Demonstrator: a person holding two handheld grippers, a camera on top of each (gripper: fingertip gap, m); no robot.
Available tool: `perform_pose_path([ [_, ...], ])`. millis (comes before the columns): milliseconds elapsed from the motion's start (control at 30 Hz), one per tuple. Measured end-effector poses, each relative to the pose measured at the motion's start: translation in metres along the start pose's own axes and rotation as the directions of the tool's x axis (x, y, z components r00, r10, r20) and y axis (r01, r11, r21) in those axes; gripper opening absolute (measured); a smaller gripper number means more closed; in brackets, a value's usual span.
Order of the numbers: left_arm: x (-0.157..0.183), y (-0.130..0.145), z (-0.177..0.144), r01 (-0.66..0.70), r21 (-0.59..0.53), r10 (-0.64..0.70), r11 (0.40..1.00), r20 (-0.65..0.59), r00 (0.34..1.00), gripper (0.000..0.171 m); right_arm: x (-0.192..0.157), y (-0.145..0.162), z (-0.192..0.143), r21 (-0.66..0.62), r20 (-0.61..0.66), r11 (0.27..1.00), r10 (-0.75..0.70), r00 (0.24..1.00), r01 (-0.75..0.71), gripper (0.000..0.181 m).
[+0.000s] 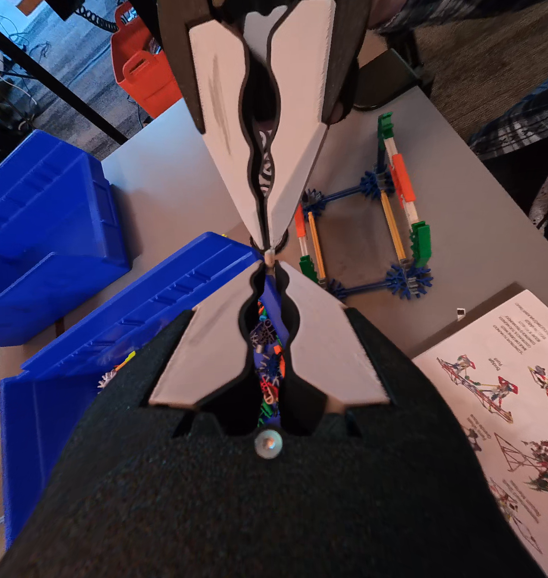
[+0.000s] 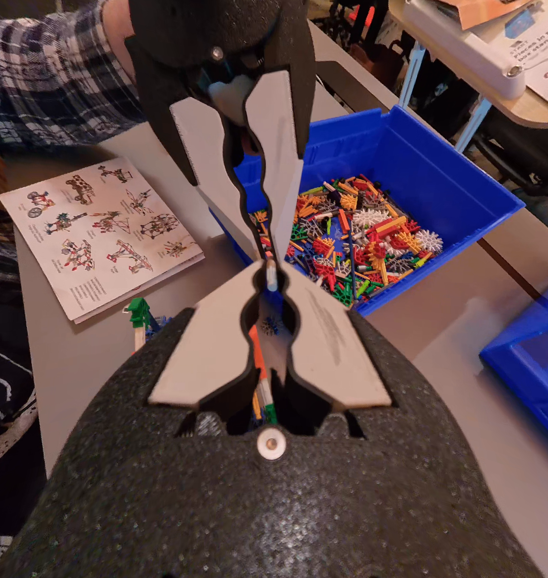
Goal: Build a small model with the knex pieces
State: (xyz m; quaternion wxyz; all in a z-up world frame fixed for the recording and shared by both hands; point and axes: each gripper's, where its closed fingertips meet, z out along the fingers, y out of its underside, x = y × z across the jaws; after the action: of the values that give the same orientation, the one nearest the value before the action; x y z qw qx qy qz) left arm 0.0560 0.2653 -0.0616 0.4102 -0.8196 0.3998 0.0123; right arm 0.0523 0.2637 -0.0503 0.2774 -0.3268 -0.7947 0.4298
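The left gripper (image 1: 270,266) and the right gripper (image 2: 271,269) meet tip to tip, each pressed together on an end of one short white rod (image 2: 271,275). The rod sits at the centre, between both sets of tips. In the right wrist view, a blue bin (image 2: 448,175) of mixed building pieces (image 2: 360,237) lies at 2 o'clock and an instruction sheet (image 2: 100,231) at 10 o'clock. In the left wrist view, a rod-and-connector frame (image 1: 369,215) lies at 2 o'clock on the grey table (image 1: 172,150).

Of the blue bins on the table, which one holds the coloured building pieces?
The blue bin directly behind the meeting claw tips; it is full of mixed rods and connectors. The other blue bin, at the right edge of the right wrist view, shows none.
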Motion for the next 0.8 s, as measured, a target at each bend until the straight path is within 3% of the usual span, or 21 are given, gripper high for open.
perform_pose_path([
  [33, -0.001, 0.001, 0.001, 0.003, 0.0, -0.003, 1.0, 0.004, 1.0, 0.004, 0.002, 0.003, 0.0, -0.018, -0.01, 1.0, 0.005, 1.0, -0.005, 0.023],
  [67, -0.001, 0.001, 0.001, 0.003, 0.002, -0.003, 1.0, 0.004, 1.0, 0.004, 0.002, 0.004, -0.001, -0.023, -0.009, 1.0, 0.011, 1.0, -0.011, 0.027],
  [267, 0.004, -0.005, 0.001, 0.003, 0.022, -0.004, 1.0, 0.006, 1.0, 0.004, -0.004, 0.013, 0.006, -0.055, -0.009, 0.998, -0.023, 1.0, 0.023, 0.005],
  [600, 0.011, -0.008, 0.003, 0.03, 0.028, -0.03, 0.999, 0.014, 0.999, 0.005, -0.011, 0.017, 0.001, -0.072, 0.038, 0.996, -0.053, 0.998, 0.056, 0.004],
  [800, 0.015, 0.002, 0.003, 0.08, -0.016, -0.079, 0.997, 0.035, 0.996, 0.025, -0.01, 0.029, 0.002, -0.15, 0.089, 0.987, -0.052, 0.995, 0.065, 0.004],
])
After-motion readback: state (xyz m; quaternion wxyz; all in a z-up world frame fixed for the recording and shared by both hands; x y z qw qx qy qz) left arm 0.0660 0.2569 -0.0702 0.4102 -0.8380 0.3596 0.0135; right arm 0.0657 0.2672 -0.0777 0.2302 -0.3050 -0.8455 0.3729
